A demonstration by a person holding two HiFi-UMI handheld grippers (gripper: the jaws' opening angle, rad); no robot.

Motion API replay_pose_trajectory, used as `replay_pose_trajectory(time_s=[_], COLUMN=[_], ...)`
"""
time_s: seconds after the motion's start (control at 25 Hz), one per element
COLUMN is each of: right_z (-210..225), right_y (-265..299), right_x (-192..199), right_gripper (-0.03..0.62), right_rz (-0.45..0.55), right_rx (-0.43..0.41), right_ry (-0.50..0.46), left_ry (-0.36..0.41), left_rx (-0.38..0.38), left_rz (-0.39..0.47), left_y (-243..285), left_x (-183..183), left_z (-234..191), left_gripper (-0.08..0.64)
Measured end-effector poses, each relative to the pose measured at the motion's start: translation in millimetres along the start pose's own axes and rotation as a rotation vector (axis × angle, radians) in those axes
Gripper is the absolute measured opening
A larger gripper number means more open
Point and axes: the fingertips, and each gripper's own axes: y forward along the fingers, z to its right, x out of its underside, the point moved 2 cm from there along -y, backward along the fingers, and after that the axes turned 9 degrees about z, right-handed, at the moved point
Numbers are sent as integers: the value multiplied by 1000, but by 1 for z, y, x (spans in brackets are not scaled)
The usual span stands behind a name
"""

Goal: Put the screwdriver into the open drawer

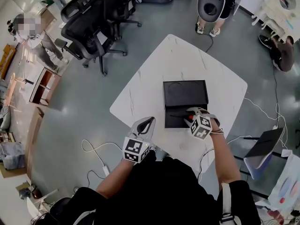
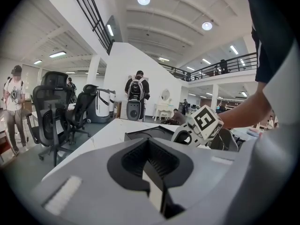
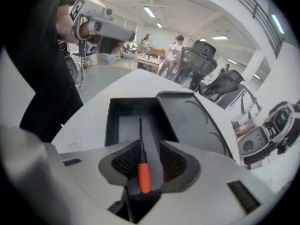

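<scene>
Screwdriver [image 3: 142,159], orange handle, slim dark shaft; boxy black drawer [image 3: 111,125]

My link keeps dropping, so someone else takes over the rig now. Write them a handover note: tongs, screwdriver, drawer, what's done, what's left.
Tongs: the left tongs are shut and empty, over the near edge of the table. The right tongs are open above the drawer, either side of the orange handle, pads not pressing it.
Things: the screwdriver appears to lie in the open drawer, tip pointing inward.
Done: screwdriver looks placed.
Left: lift the right tongs clear and check that it lies flat.
</scene>
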Motion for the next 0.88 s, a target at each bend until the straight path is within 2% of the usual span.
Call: replay_pose_trajectory(time_s=[0.2,0.36,0.64,0.76,0.88], right_z=[19,30,37,36,32], right_y=[-40,-77,-138,-161,-180], right_x=[-13,-22,-25,-30,-39], right_gripper=[119,75,12,9,9], right_rz=[120,237,538,626,696], right_rx=[157,325,618,702,748], right_ry=[136,276,618,668,697], left_ry=[3,7,19,25,26], left_rx=[22,47,87,102,114], left_rz=[4,9,26,36,46], left_y=[4,10,20,22,23], left_x=[-1,-6,-13,-19,-24], left_z=[6,11,25,31,36], left_gripper=[8,8,8,8,8])
